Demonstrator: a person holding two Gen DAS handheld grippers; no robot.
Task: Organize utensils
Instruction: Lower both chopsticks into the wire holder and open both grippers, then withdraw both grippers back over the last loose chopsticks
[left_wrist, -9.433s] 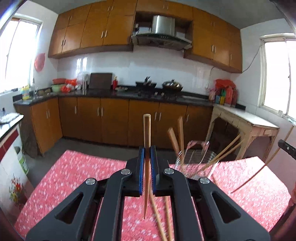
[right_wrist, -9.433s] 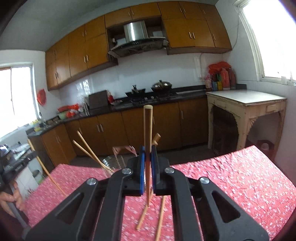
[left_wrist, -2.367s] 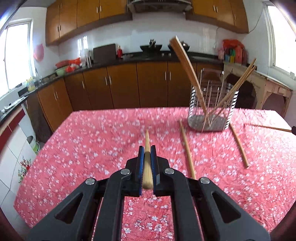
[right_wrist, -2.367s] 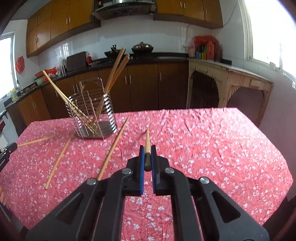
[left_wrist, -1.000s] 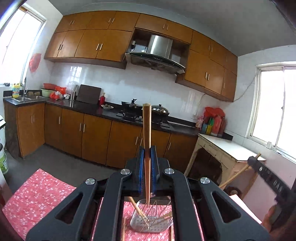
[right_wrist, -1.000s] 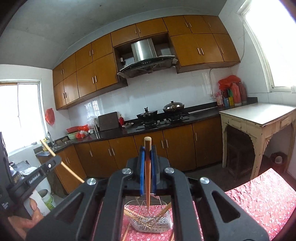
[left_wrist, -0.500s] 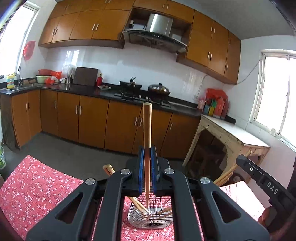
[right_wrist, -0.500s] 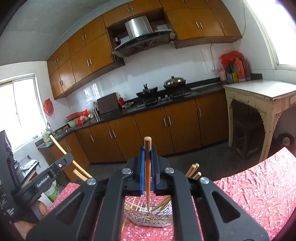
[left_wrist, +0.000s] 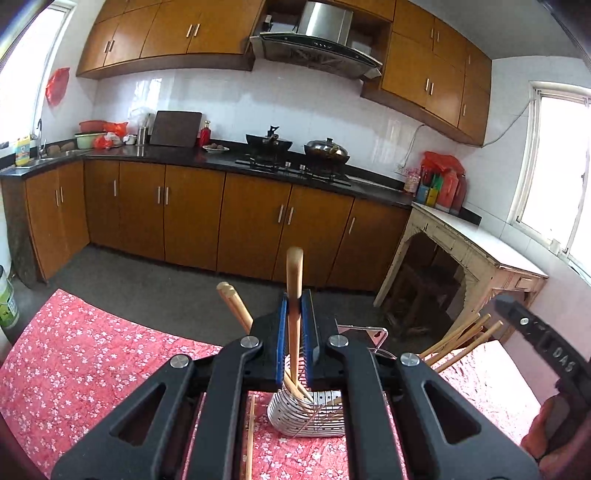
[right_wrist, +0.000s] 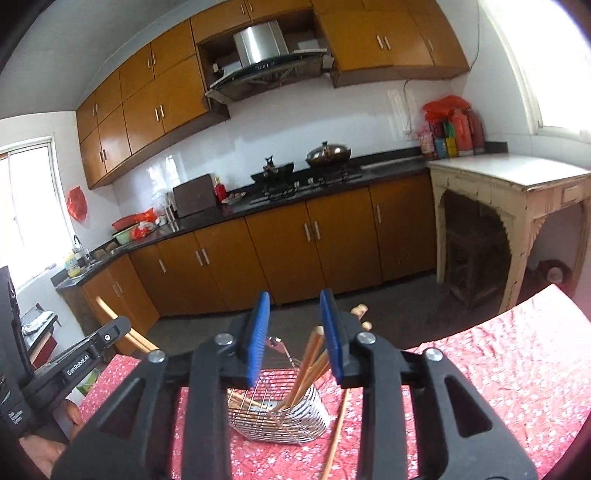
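left gripper (left_wrist: 294, 343) fingers pinch an upright chopstick (left_wrist: 294, 295) above the wire holder (left_wrist: 308, 413). right gripper (right_wrist: 295, 332) fingers just spread apart, pressing nothing, its chopstick (right_wrist: 308, 365) leaning in holder.

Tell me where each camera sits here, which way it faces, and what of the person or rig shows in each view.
Left wrist: sits on the left gripper, facing forward over the wire holder toward the kitchen counter; its jaws clamp an upright chopstick; the other gripper shows at right.
Right wrist: sits on the right gripper, facing the same holder and counter; its jaws have just been opening, chopsticks standing loose between them; the left gripper and a hand show at left.
Shared: holder, red tablecloth, stove.
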